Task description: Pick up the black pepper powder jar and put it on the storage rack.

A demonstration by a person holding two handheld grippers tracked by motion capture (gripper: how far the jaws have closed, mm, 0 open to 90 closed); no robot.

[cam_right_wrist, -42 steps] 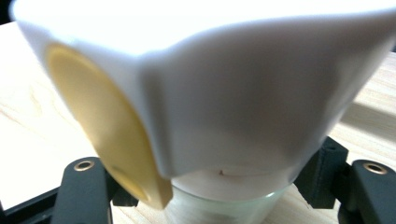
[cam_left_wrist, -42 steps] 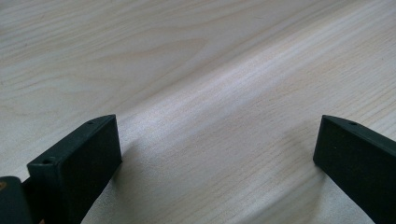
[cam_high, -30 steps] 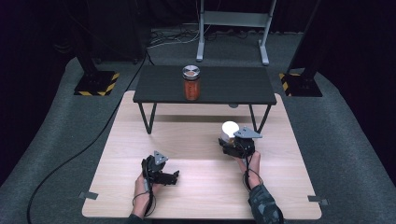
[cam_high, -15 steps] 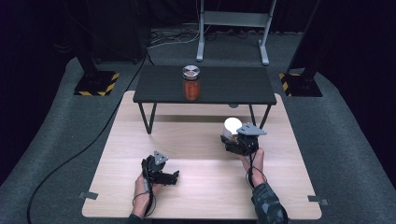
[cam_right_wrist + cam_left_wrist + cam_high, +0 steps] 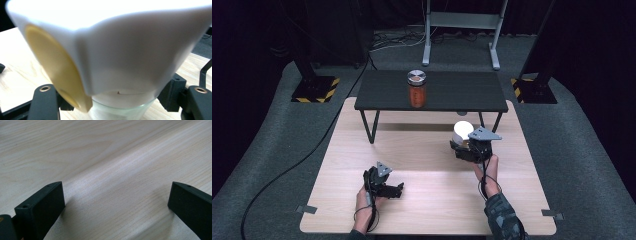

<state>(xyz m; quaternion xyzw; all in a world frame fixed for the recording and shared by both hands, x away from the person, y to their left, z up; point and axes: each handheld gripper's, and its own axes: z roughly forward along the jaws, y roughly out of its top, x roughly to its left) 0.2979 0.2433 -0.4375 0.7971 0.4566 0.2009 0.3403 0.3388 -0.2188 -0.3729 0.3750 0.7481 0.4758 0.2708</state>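
White-lidded container [image 5: 462, 131] is clamped in the right claw [image 5: 466, 150], held off the light wooden tabletop [image 5: 422, 150] at its right side, just in front of the low black shelf-table [image 5: 432, 92]. In the right gripper view the container [image 5: 110, 47] sits right up against the camera — white cap with a yellowish round patch on one side, a clear or frosted body below it, black jaws pressing that body from both sides. Long axis looks roughly upright, tilted a little; how much, can't tell.

Key relation — the container lies ahead of and above the right hand [image 5: 486, 172], and the black shelf-table's front edge is just beyond it and higher. Judging by that, the likely destination is the shelf top, so the lift has to clear that front edge and the right front leg [image 5: 497, 121] before going forward.

On the shelf: an orange-filled jar with a metal lid [image 5: 416, 89], left of centre, well apart from the held container — plenty of bare shelf to its right.

Left claw [image 5: 398, 190] rests low on the tabletop near the front edge, jaws wide apart, nothing between them — bare wood grain [image 5: 112, 182] in the left gripper view. It is well apart from the container; right hand is plainly the working one. Nothing else lies on the tabletop between claw and shelf.
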